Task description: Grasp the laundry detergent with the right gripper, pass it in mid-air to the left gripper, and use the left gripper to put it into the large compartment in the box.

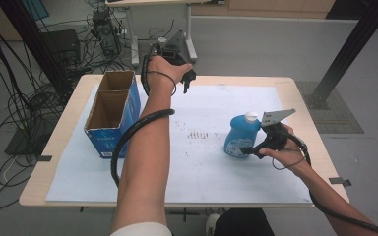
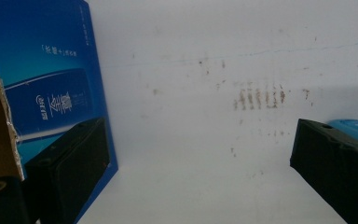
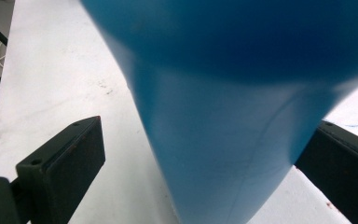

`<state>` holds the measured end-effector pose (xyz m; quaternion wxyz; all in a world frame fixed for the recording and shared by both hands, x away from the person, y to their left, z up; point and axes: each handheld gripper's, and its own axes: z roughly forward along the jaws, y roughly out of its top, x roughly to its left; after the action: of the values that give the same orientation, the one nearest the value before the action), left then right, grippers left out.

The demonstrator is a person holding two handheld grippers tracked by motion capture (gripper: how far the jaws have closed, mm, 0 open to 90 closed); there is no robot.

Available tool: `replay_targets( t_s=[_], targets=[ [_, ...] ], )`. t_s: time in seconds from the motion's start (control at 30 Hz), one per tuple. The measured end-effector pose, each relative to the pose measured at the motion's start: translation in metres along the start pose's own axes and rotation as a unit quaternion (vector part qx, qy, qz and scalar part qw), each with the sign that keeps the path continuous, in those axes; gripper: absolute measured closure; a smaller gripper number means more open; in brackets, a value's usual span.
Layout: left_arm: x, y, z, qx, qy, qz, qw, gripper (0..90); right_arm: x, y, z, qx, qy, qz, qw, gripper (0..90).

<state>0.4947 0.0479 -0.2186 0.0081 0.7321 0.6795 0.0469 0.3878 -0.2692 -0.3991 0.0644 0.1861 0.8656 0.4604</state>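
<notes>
Blue bottle (image 3: 223,140) — between right gripper (image 3: 200,158) jaws

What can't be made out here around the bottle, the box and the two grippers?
- Blue bottle: right gripper view is blurred and cut off at the top; cap and label unreadable.
- Right gripper: whether its pads touch the bottle; a gap shows beside one.
- Box bottom: high view, hidden by its walls.
- Left gripper: high view, partly hidden by the hand.
</notes>
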Motion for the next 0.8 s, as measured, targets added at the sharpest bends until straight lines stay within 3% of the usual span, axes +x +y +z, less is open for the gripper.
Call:
replay_targets(
  t_s=[0.8],
  targets=[
    [0.001,-0.0002,-0.0013,-0.001,0.0,-0.001,1.0,5.1,0.0002,0.0015,0.0003,-0.003,0.001,-0.001,1.0,2.4]
  ],
)
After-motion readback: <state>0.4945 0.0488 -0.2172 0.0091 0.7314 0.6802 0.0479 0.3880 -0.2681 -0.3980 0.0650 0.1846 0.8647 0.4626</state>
